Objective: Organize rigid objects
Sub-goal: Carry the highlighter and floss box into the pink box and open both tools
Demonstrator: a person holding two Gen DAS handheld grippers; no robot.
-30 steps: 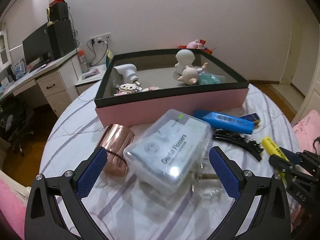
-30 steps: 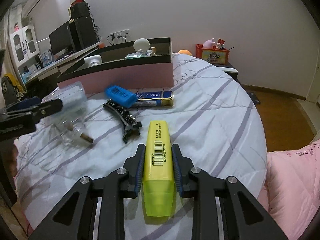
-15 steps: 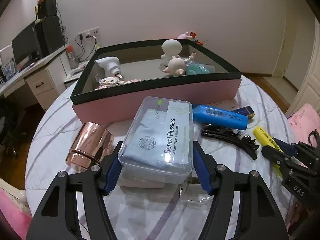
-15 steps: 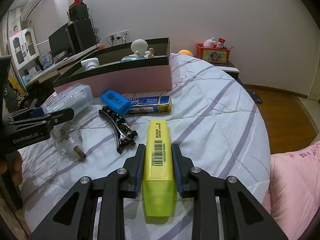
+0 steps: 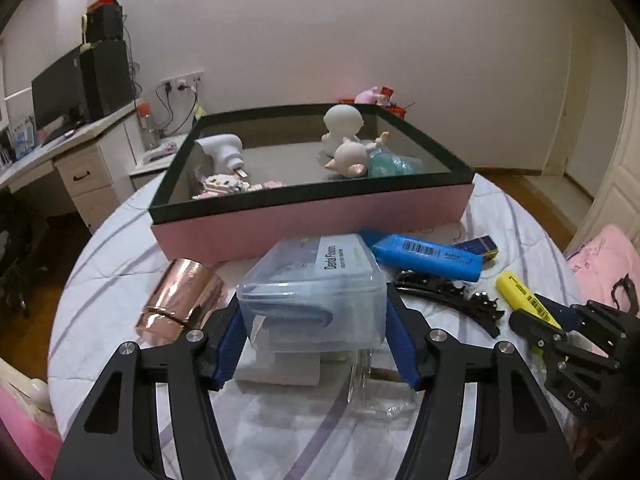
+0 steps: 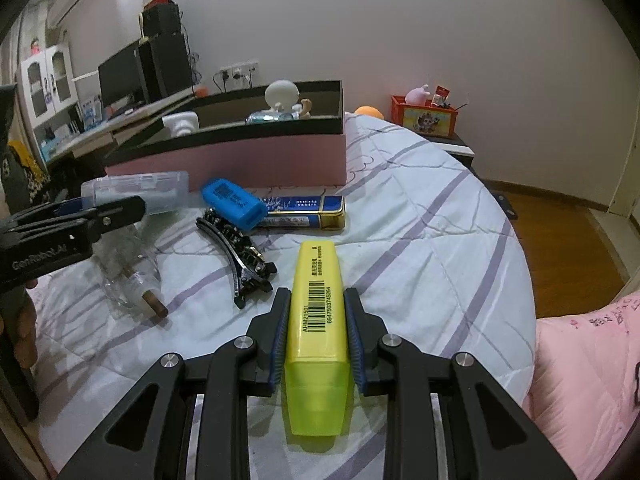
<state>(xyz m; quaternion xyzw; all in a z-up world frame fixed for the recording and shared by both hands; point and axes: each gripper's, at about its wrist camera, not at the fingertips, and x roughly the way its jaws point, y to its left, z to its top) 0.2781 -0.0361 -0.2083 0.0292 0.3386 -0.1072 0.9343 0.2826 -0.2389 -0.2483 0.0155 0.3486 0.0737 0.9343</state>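
- left gripper [image 5: 312, 334]: jaws have just been closing, blue pads now pressed on both sides of clear floss box [image 5: 316, 296], which is lifted off striped bedspread [image 6: 420, 208], just in front of pink tray [image 5: 312, 220].
- right gripper [image 6: 316, 332]: clamped narrow on yellow highlighter [image 6: 318, 332], held over bedspread.
- loose nearby: copper cup [image 5: 180, 300], blue case [image 5: 428, 256], black hair clip [image 5: 452, 298], glass bottle [image 6: 128, 276].

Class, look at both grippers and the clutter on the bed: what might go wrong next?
1. The left gripper, jaws just closing on the floss box, may squeeze the smooth plastic out.
2. Lifting the box might roll the glass bottle beneath it.
3. The highlighter in the right gripper pokes forward and may snag the hair clip.
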